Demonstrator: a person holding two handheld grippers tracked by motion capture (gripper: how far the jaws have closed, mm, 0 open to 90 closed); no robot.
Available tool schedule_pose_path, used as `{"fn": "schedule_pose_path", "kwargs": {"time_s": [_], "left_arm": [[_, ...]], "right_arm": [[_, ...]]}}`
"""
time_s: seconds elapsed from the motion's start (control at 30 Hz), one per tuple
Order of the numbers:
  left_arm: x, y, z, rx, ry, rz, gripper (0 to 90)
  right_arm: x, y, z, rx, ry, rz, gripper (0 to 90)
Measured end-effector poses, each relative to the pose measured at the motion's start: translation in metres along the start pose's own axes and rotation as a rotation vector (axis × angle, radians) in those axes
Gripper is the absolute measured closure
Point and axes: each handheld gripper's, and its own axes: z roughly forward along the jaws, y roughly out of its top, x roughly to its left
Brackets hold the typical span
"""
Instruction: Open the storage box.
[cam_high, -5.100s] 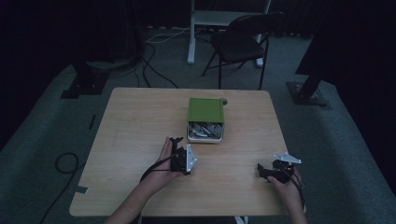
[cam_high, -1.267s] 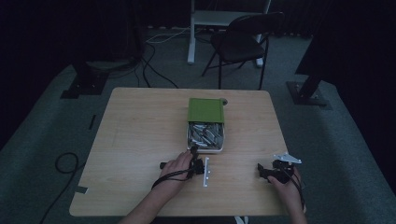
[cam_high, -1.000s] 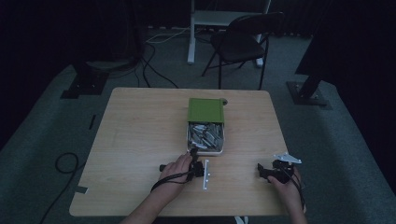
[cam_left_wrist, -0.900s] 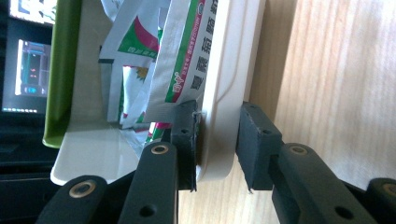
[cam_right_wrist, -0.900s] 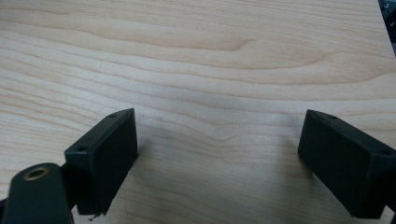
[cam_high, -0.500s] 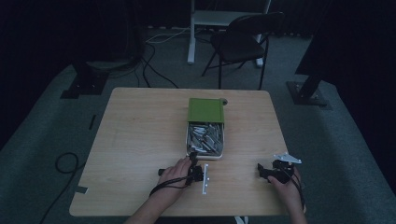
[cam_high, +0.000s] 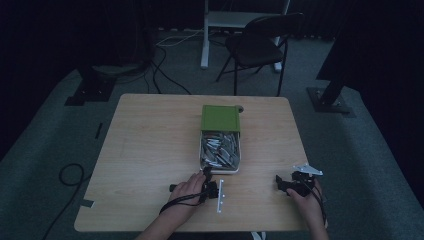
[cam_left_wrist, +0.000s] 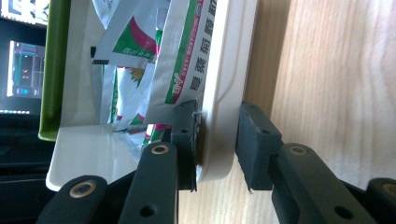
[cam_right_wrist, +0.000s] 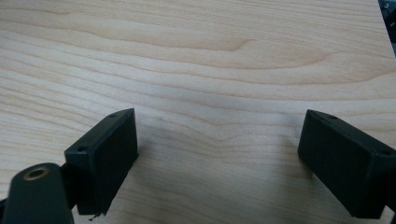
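A green box sleeve lies at the table's middle, with a white tray slid out of it toward me. Several foil sachets fill the tray. My left gripper is at the tray's near end, turned on its side. In the left gripper view my left gripper is shut on the white tray's front wall, one pad inside against the sachets, the other outside. The green sleeve shows farther off. My right gripper rests open on the table at the right, and nothing lies between its fingers.
The wooden table has bare room left and right of the box. A dark folding chair and a white stand are beyond the far edge. A cable loops on the floor at the left. A lit screen glows behind the box.
My left hand has drawn back toward me and the white tray has slid farther out of the green sleeve, showing more sachets. The right gripper has stayed put.
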Motion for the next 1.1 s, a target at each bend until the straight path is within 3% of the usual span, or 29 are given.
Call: {"fn": "schedule_pose_path", "kwargs": {"time_s": [0.73, 0.9, 1.1], "left_arm": [[-0.005, 0.0, -0.012, -0.004, -0.012, -0.006, 70.6], [0.0, -0.003, -0.014, -0.031, -0.044, -0.05, 66.2], [0.008, -0.009, -0.02, -0.092, -0.096, -0.14, 64.5]], "right_arm": [[0.0, 0.0, 0.0, -0.001, 0.0, -0.001, 11.5], [0.0, 0.0, 0.0, 0.0, 0.0, 0.0, 11.6], [0.0, 0.0, 0.0, -0.001, 0.0, -0.001, 11.5]]}}
